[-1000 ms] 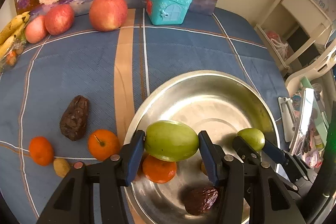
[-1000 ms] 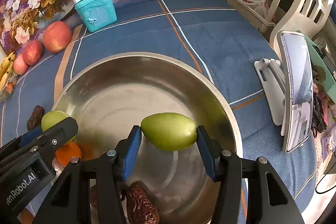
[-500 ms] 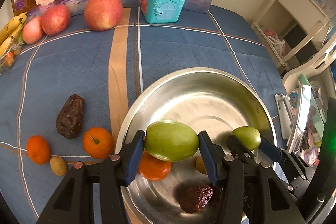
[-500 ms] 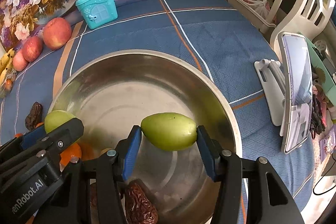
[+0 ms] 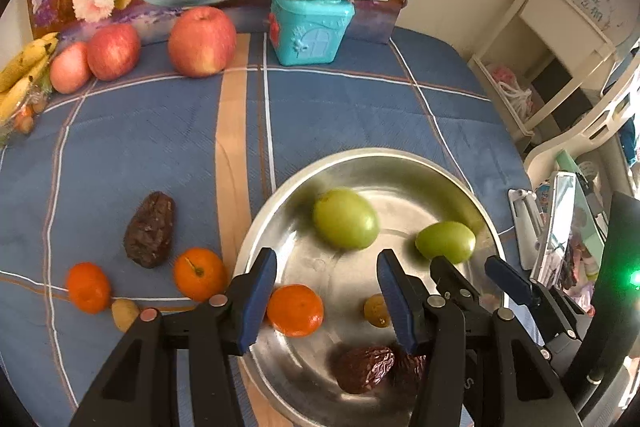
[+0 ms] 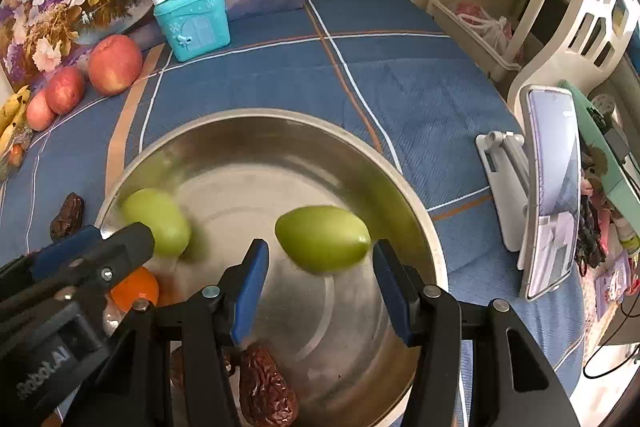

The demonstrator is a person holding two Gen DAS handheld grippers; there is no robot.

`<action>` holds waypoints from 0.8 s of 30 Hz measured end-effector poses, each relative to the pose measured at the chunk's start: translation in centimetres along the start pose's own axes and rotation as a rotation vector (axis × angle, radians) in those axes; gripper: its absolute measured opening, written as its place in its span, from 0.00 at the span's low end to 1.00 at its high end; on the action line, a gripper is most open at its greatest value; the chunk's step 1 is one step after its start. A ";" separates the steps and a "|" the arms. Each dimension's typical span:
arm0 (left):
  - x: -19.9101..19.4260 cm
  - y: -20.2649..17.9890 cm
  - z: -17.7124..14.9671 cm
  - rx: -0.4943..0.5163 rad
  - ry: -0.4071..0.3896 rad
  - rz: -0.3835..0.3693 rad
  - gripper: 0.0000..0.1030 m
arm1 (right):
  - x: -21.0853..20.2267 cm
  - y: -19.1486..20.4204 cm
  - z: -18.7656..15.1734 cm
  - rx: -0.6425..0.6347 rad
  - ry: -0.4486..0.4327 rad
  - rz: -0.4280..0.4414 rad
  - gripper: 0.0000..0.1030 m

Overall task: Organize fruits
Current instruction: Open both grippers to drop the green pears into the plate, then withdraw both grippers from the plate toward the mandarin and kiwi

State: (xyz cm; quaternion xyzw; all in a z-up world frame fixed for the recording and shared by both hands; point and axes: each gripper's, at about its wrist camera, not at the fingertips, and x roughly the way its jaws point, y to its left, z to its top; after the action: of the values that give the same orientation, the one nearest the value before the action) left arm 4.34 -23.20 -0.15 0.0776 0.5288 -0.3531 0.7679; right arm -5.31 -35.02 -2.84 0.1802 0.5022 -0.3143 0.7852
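A steel bowl sits on the blue cloth. Two green fruits lie loose in it: one ahead of my left gripper, one ahead of my right gripper. Both grippers are open and empty above the bowl's near side. The bowl also holds an orange, a small yellowish fruit and dark dates. Each gripper shows in the other's view: right, left.
Outside the bowl at left lie a date, two oranges and a small yellowish fruit. Apples and bananas line the back left. A teal box carries a power strip. A phone stand is right.
Both grippers have opened and let go of their green fruits, which now lie in the bowl. The left one's fruit looks blurred, still moving.
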 end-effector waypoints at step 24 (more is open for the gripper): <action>-4.3 12.8 -2.7 -0.184 -0.052 0.347 0.83 | -1.3 3.7 -0.4 -0.084 -0.020 0.030 0.82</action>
State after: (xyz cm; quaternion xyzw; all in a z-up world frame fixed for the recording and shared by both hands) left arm 9.50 -10.45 -0.84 0.0881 0.5174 -0.1674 0.8346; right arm -3.50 -31.69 -2.00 0.1514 0.5042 -0.2829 0.8018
